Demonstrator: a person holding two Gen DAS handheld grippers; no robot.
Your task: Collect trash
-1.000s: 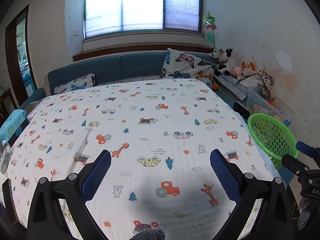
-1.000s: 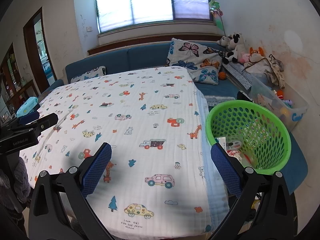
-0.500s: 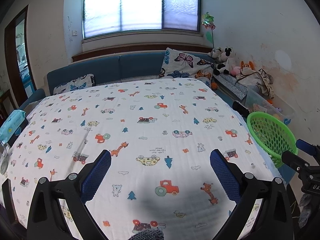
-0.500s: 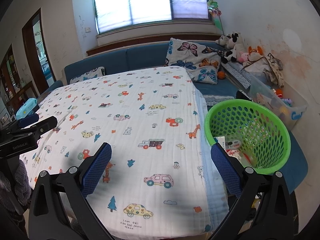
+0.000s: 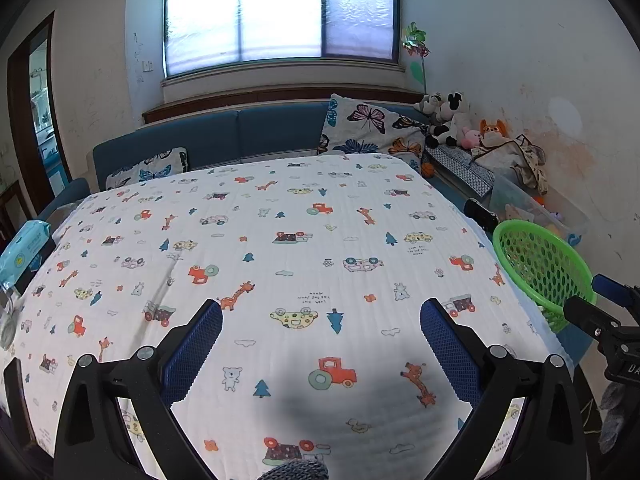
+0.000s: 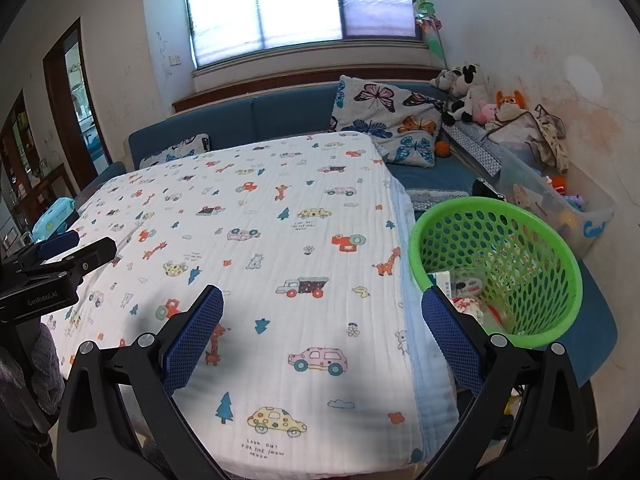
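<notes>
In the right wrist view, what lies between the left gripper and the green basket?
Only the printed blanket. It spreads bare from the left gripper across to the green basket standing beside its right edge; the right wrist view shows no loose item on that stretch.

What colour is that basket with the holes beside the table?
Bright green. The basket shows best in the right wrist view, with trash inside.

Your right gripper (image 6: pixel 322 320) hangs wide open, empty, over the printed blanket (image 6: pixel 256 240), green basket (image 6: pixel 560 256) with wrappers just right of it, your left gripper (image 6: pixel 76 256) at left edge.
</notes>
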